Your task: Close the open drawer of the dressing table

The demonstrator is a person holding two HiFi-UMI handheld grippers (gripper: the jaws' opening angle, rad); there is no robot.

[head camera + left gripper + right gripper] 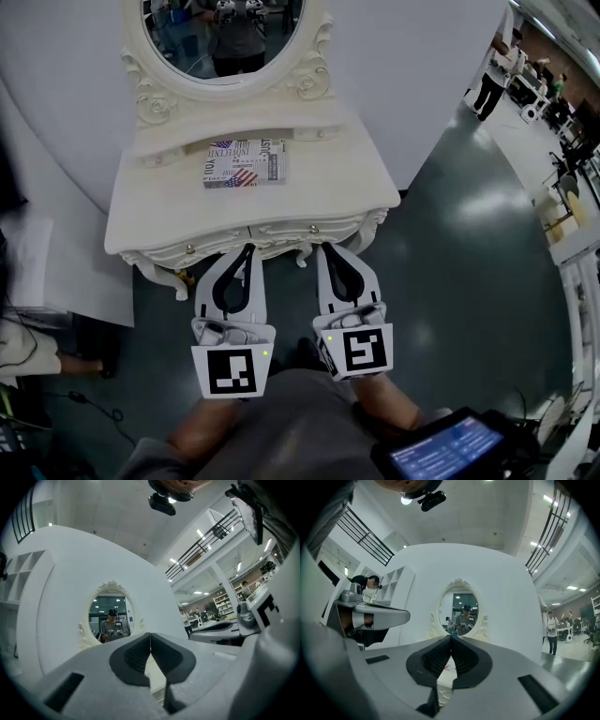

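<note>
Two grippers: left gripper (248, 249) and right gripper (327, 248) side by side, lower centre of frame, tips just before the table's front edge.
Jaws: both pairs pressed together, nothing between.
Dressing table (319, 192): white, upper centre.
Drawer (298, 231): front appears flush under the tabletop.
Tabletop: printed box (245, 163) below oval mirror (225, 42).

The left gripper (249, 253) and right gripper (325, 251) sit side by side at lower centre of the head view, pointing up-frame. Both have their jaws pressed together, tip to tip, with nothing between. The left forearm (202, 431) and right forearm (386, 401) enter from the bottom edge.
</note>
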